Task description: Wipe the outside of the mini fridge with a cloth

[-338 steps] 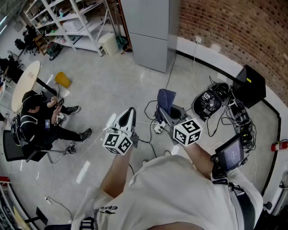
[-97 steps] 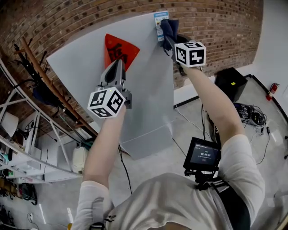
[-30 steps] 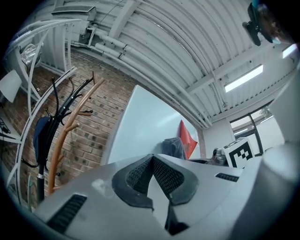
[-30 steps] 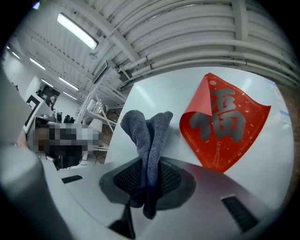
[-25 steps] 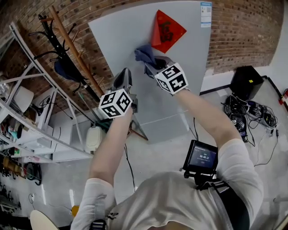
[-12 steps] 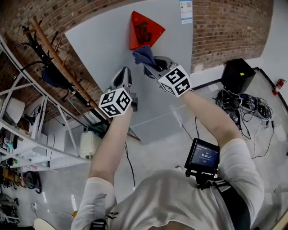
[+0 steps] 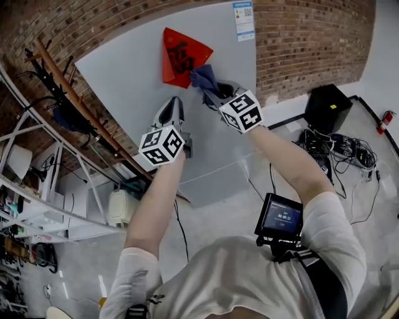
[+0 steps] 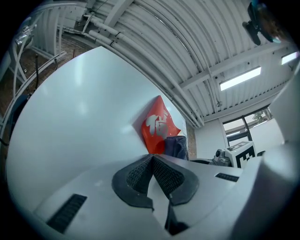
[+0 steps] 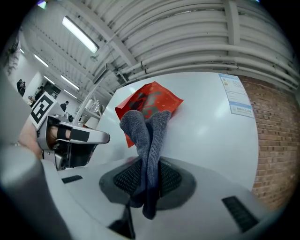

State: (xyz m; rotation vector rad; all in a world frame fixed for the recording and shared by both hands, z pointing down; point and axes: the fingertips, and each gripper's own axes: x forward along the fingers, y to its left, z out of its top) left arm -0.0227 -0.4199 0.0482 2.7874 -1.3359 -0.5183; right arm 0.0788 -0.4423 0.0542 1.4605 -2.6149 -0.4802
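The pale grey fridge (image 7: 134, 68) stands against the brick wall, with a red paper diamond (image 7: 181, 56) stuck on its door. My right gripper (image 7: 209, 87) is shut on a grey-blue cloth (image 7: 203, 77), whose bunched end (image 9: 145, 126) rests against the door at the diamond's lower right edge. My left gripper (image 7: 174, 115) is shut with nothing in it and points at the door lower left of the cloth. In the left gripper view its pads (image 8: 140, 174) meet, with the fridge door (image 8: 70, 117) filling the left.
A white label (image 7: 243, 12) sits on the fridge's upper right corner. Metal shelving (image 7: 37, 199) stands at left, a coat rack (image 7: 62, 81) beside the fridge. A black box (image 7: 327, 106) and tangled cables (image 7: 343, 152) lie on the floor at right.
The cloth in my right gripper has slid slightly along the door by the red diamond's lower edge; my left gripper stays shut beside it. The head view has shifted a little.
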